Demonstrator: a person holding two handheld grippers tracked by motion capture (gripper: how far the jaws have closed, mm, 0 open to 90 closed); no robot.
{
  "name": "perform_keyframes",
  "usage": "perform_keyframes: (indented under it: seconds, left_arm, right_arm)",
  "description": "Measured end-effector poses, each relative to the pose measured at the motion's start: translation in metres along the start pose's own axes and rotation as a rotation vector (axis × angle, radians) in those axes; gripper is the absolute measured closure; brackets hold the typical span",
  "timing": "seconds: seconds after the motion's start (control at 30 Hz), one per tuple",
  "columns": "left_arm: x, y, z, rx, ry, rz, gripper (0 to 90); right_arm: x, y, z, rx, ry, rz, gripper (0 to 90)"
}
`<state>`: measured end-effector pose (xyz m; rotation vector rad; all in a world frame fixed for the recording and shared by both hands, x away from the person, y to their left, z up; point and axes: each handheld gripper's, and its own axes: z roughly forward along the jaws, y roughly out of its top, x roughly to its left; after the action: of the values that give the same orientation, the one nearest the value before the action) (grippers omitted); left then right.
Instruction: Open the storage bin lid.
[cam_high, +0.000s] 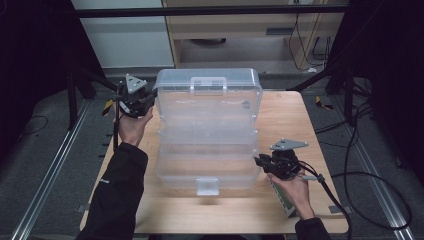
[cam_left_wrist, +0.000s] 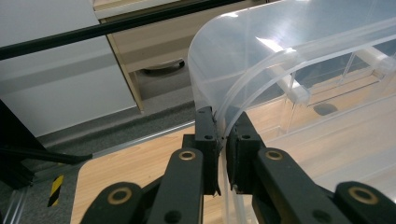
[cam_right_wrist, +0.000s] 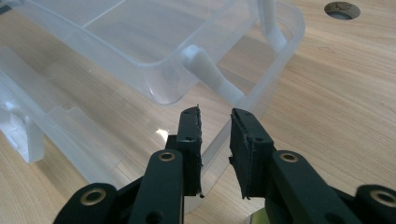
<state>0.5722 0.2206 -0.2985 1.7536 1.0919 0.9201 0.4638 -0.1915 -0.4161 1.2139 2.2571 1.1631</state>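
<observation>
Left gripper (cam_left_wrist: 223, 140) pinching box lid (cam_left_wrist: 280, 51) edge

A clear plastic box (cam_high: 207, 130) lies opened out on a wooden table (cam_high: 285, 120), its lid half toward the far edge and its base half toward the person. The left gripper (cam_high: 150, 97), held in a hand with a dark sleeve, meets the far left corner of the box. The right gripper (cam_high: 257, 161) sits at the near right side of the box, its cable (cam_high: 345, 200) trailing off the table.
</observation>
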Motion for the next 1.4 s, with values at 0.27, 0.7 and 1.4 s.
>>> perform_keyframes:
  seconds: [0.27,0.7,1.4]
  left_arm:
    - [0.002,0.001,0.006,-0.009,-0.001,-0.003,84.0]
    - [0.005,0.003,0.018,-0.020,0.004,-0.015,84.1]
    - [0.008,0.008,0.044,-0.010,0.034,-0.038,84.0]
  right_arm:
    - [0.000,0.000,0.000,-0.002,-0.001,-0.005,73.6]
    - [0.000,0.000,0.001,0.000,-0.004,-0.004,73.3]
    - [0.000,0.001,0.001,0.005,-0.003,-0.006,73.2]
